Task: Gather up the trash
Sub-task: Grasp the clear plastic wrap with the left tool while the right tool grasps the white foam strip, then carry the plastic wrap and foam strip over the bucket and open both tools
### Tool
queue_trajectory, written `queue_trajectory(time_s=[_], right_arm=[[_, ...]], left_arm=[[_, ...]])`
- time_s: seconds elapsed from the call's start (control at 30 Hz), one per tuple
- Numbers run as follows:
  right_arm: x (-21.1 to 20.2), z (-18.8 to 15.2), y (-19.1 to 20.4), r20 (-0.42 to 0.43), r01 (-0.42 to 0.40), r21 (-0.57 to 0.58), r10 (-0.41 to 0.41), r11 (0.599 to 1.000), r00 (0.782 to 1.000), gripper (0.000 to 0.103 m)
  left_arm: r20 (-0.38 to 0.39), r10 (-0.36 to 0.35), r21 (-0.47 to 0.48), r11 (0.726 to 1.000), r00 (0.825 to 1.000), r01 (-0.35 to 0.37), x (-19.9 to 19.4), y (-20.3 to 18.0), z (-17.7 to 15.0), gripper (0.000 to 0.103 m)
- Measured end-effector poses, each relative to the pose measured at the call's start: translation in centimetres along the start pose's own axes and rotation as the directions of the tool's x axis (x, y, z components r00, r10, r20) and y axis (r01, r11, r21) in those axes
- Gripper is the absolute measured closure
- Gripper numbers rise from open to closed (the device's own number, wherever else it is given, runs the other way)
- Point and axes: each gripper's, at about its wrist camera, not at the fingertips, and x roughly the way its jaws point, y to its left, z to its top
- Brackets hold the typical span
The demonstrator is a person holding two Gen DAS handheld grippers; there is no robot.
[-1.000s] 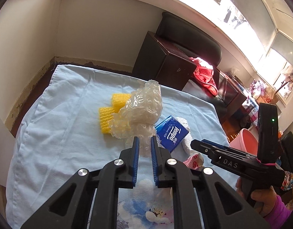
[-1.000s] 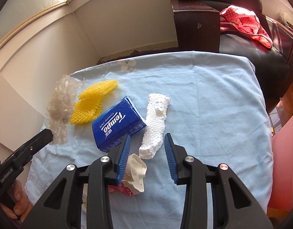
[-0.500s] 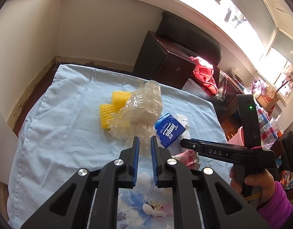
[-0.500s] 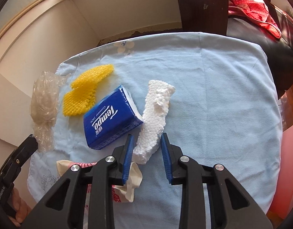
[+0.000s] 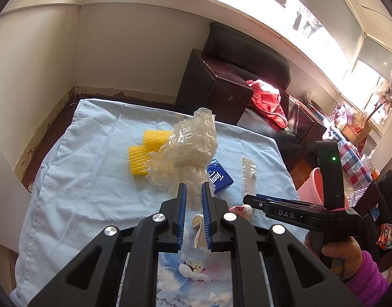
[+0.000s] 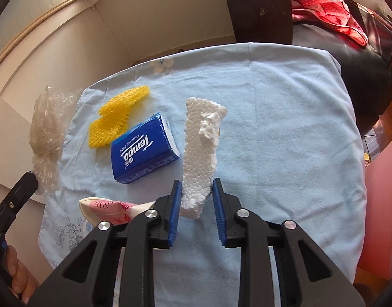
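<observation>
Now, left wrist view
Left hand-held gripper (image 5: 193, 194): jaws narrow, pinching the tail of a crinkled clear film (image 5: 188, 148) that hangs lifted over the desk (image 5: 75, 179).
Risk: thin, slick film could slide out of so small a pinch.
Net (image 5: 144, 153): yellow foam mesh, soft, just behind the film.

Right wrist view
Right hand-held gripper (image 6: 197, 192): jaws closing around the near end of the foam (image 6: 201, 151); pads not yet pressing.
Foam: white, beaded, brittle strip, just right of the pack (image 6: 142, 151).
Risk: a hard squeeze could crumble it; an end grip may let it tilt.
Pack: blue, glossy, boxy.
</observation>
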Motion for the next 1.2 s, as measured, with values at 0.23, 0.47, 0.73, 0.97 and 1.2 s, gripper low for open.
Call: queue_trajectory(time_s=[0.23,0.47,0.73,0.97,1.2], right_arm=[[-5.4,-3.4,-2.0,0.134,0.047,0.019,-0.049,0.999,0.99,0.078],[-11.0,-5.6,-6.1,0.237,0.114,0.1,-0.135,0.988,0.962,0.078],[-14.9,-7.6,-12.2,0.301,0.162,0.24,-0.232,0.957,0.925,0.078],[-16.3,-8.8,-16.6,0.31,0.191,0.329,-0.297,0.925,0.903,0.078],[-16.2,-10.1,-19.4,0.293,0.188,0.382,-0.311,0.905,0.904,0.077]], left_arm=[[-0.005,-0.064,0.046,0.997,0.998,0.064,-0.1,-3.4,-0.9,0.092],[-0.035,-0.169,0.109,0.979,0.985,0.172,1.2,-9.4,-1.8,0.091],[-0.062,-0.273,0.195,0.94,0.96,0.28,3.0,-17.7,-2.4,0.092],[-0.125,-0.318,0.287,0.895,0.94,0.341,5.1,-24.7,-4.0,0.091],[-0.229,-0.317,0.302,0.876,0.921,0.376,8.5,-28.9,-6.1,0.091]])
